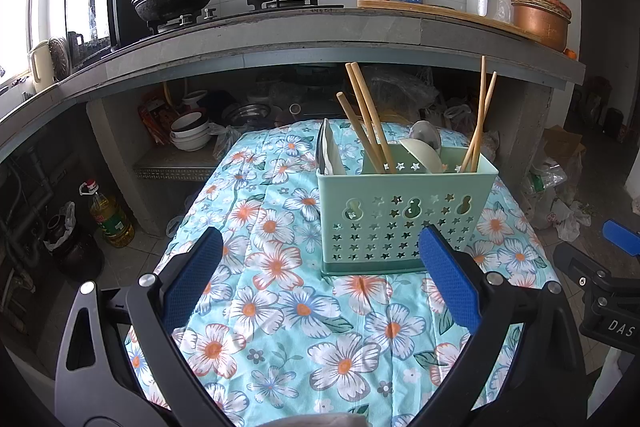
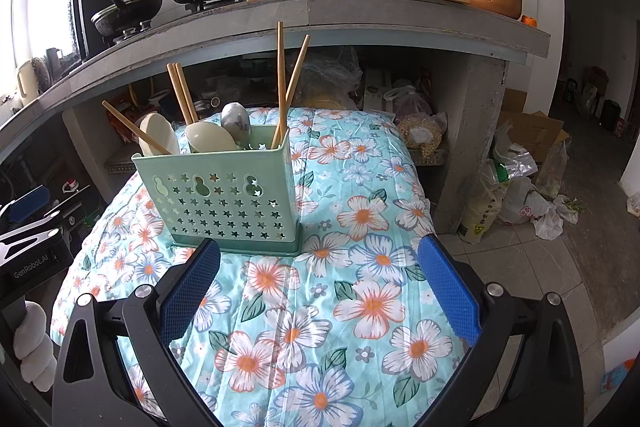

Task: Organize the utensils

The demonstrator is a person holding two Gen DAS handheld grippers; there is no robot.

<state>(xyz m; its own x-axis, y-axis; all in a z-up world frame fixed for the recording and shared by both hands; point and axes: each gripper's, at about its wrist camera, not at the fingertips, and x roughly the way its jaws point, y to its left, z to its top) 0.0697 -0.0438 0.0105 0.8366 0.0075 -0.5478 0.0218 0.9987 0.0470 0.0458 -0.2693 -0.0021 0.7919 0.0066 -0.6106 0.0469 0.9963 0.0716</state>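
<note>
A mint-green utensil caddy [image 1: 404,211] [image 2: 228,199] with star cut-outs stands upright on the floral cloth [image 1: 288,307] [image 2: 352,287]. Wooden chopsticks [image 1: 368,119] [image 2: 282,83] lean in its left and right compartments. White spoons [image 1: 424,155] [image 2: 210,137] and a metal spoon [image 1: 426,135] [image 2: 236,121] sit in the middle. My left gripper [image 1: 320,275] is open, just in front of the caddy, holding nothing. My right gripper [image 2: 320,279] is open too, near the caddy's right front corner, with only cloth between its fingers.
Behind the table runs a concrete counter [image 1: 280,27] [image 2: 360,15] with pots, sauce bottles and a copper pot. Bowls and bags sit under it. An oil bottle [image 1: 110,215] stands on the floor at left. Plastic bags [image 2: 516,195] lie on the floor at right.
</note>
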